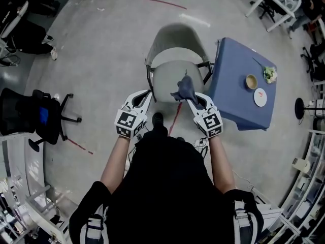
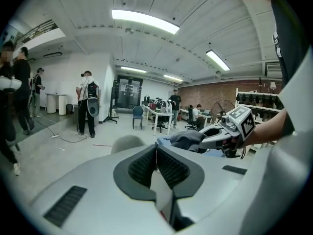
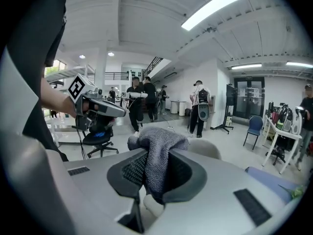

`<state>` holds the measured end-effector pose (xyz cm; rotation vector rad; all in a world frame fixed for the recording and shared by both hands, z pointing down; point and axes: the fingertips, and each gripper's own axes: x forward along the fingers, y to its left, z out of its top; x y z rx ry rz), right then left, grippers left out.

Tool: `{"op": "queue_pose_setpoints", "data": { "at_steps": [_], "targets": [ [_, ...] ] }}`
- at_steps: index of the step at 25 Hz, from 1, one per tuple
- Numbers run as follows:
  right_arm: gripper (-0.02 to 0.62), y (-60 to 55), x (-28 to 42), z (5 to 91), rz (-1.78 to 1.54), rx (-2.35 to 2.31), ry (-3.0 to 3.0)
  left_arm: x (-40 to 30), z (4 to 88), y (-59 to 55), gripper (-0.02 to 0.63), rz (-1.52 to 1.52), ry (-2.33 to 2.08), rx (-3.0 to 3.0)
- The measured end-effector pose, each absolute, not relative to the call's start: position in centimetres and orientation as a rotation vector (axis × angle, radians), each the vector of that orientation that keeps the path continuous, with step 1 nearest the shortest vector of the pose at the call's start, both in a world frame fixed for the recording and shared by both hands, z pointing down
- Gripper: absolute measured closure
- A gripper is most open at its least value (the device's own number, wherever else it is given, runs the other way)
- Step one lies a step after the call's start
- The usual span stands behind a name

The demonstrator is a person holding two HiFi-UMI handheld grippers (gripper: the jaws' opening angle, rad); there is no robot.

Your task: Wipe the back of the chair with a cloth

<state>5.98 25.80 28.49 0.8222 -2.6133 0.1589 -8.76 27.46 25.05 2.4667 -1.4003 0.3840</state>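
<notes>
**Head view.** I look down at a pale grey plastic chair (image 1: 172, 80) right in front of me. Its curved back (image 1: 175, 37) is on the far side, past the seat. My right gripper (image 1: 191, 98) hangs over the near right part of the seat. A dark grey knitted cloth (image 1: 184, 87) sticks out of its tip. My left gripper (image 1: 147, 96) hangs at the near left edge of the seat. A square blue table (image 1: 236, 103) stands just to the right of the chair.

**Left gripper view.** The two jaws of the left gripper (image 2: 156, 153) are pressed together with nothing between them. The round top of the back (image 2: 128, 142) peeks up beyond them, a little to the left.

**Right gripper view.** The right gripper (image 3: 155, 173) is squeezed tight on the cloth (image 3: 156, 143), which bunches up in a lump over the jaws. The top of the back (image 3: 208, 148) shows beyond them, a little to the right.

The back lies straight ahead of both grippers, on the far side of the seat, and its top edge runs left to right. Both grippers look about as near to it, but only the right one has the cloth. So I think the right one must reach forward over the seat and then rub sideways along the back.
</notes>
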Motion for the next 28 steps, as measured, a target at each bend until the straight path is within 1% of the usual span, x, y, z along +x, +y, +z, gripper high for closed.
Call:
{"op": "queue_pose_setpoints", "data": {
  "at_steps": [11,28],
  "targets": [
    [0.509,22.0,3.3,29.9,0.213,0.940,-2.572,-11.0,25.5,21.9,0.581,0.430,-1.274,2.546],
    [0.509,19.2,1.4,30.9,0.212,0.959,-2.553,-13.0,27.9,19.7,0.581,0.443,-1.240,2.508]
  ]
}}
